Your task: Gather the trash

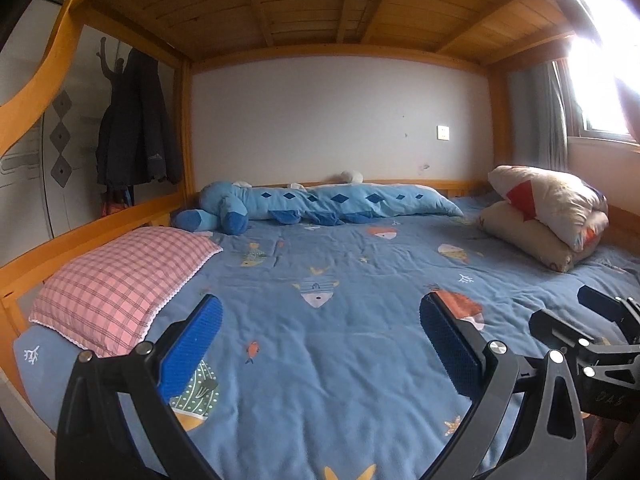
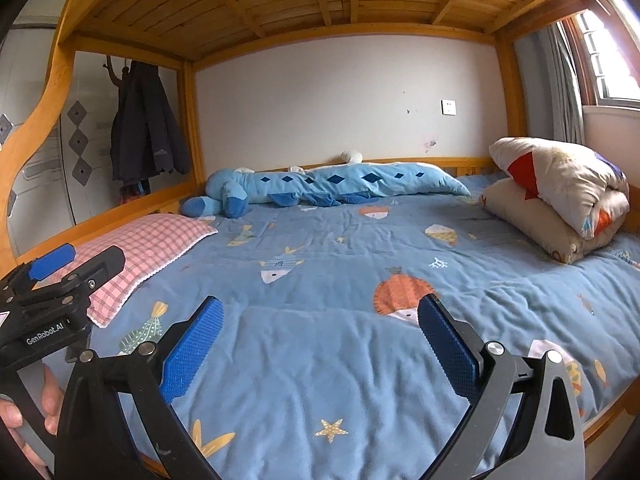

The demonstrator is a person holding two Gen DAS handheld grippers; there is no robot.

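I see no trash in either view. My left gripper (image 1: 320, 312) is open and empty, its blue pads wide apart above the blue fish-print bedspread (image 1: 340, 360). My right gripper (image 2: 320, 312) is also open and empty above the same bedspread (image 2: 320, 368). The right gripper shows at the right edge of the left wrist view (image 1: 600, 320). The left gripper shows at the left edge of the right wrist view (image 2: 60, 272), with a hand holding it.
A pink checked pillow (image 1: 120, 284) lies at the left of the bed. A long blue plush toy (image 1: 320, 204) lies along the back wall. A folded quilt (image 1: 548, 216) sits at the right. A dark jacket (image 1: 136, 120) hangs beyond the wooden bunk frame (image 1: 80, 232).
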